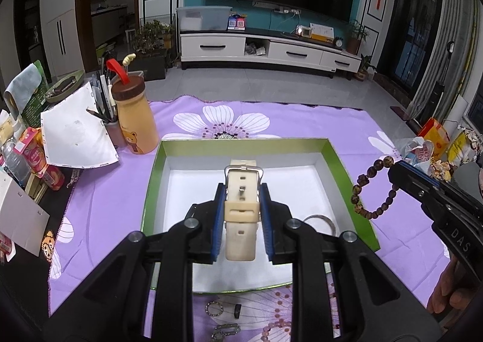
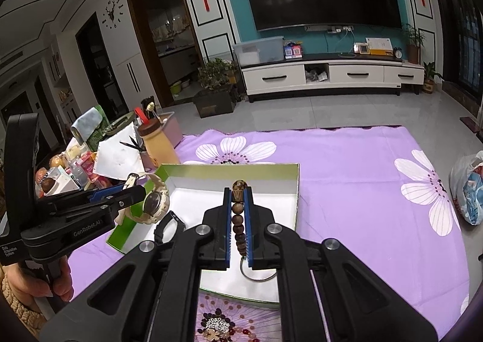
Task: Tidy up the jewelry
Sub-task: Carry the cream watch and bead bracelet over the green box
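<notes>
Purple flowered cloth (image 1: 302, 127) carries a green-rimmed box (image 1: 335, 154), and both loads hang above it. The left gripper (image 1: 241, 191), clamped on a cream watch (image 1: 241, 206) strap running along its fingers, is over the box's middle. The right gripper (image 2: 238, 200), pinching a bead bracelet (image 2: 237, 221), hovers above the right side near a silver ring (image 2: 256, 277).

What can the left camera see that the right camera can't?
Only the left wrist view shows the watch's strap buckle up close, and a small ring on the cloth in front of the box. Only the right wrist view shows the watch face. Both show the box, the watch in the left gripper, and the beads in the right gripper.
</notes>
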Demonstrator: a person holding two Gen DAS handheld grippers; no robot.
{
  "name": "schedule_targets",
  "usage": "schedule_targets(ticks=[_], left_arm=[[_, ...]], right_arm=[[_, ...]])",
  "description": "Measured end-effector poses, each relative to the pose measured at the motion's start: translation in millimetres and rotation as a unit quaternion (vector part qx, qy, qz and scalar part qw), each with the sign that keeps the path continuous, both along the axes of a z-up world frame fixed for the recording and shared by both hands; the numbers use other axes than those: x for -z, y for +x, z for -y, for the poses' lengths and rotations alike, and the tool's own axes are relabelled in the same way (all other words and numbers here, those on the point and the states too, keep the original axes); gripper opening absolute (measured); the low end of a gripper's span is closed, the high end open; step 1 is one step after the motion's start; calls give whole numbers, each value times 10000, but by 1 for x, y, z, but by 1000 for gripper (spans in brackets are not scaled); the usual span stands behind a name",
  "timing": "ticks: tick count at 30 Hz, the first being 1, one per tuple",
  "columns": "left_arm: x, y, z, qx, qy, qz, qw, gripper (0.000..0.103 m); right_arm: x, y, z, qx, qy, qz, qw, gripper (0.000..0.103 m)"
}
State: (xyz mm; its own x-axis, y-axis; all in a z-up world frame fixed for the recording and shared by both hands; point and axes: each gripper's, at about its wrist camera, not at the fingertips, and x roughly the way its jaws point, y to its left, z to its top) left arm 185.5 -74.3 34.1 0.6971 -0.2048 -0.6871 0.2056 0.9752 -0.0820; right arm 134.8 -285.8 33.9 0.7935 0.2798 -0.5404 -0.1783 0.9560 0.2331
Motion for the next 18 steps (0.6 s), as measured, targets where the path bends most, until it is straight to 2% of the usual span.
schedule_targets(ticks=[18], left_arm=[[31,27,9,5,266,-335,9991,22]], right_arm=[[28,26,-14,-53,-274,-386,9989,7]])
